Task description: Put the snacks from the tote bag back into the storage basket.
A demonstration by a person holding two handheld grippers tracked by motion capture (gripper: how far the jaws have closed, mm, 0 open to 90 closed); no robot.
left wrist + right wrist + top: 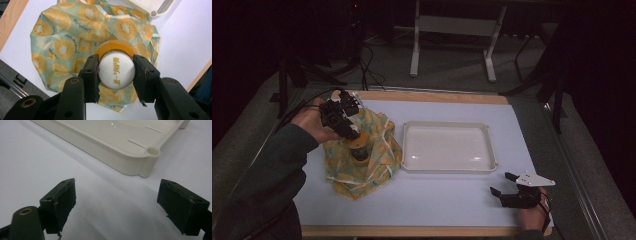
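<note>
An orange jar with a white cap (116,72) hangs just above a crumpled cloth bag printed with orange slices (67,42). My left gripper (116,75) is shut on the cap, one pad on each side of it. In the high view the jar (358,148) shows over the bag (373,159) at the left of the table, with the left gripper (348,131) pointing down at it. My right gripper (503,185) rests near the table's front right corner, open, with nothing between its jaws (117,205).
A shallow white tray (447,167) lies in the middle of the white table cover, right of the bag; its near corner (150,157) is just ahead of the right gripper. Wooden table edges (432,96) frame the cover. Cables trail off the far left.
</note>
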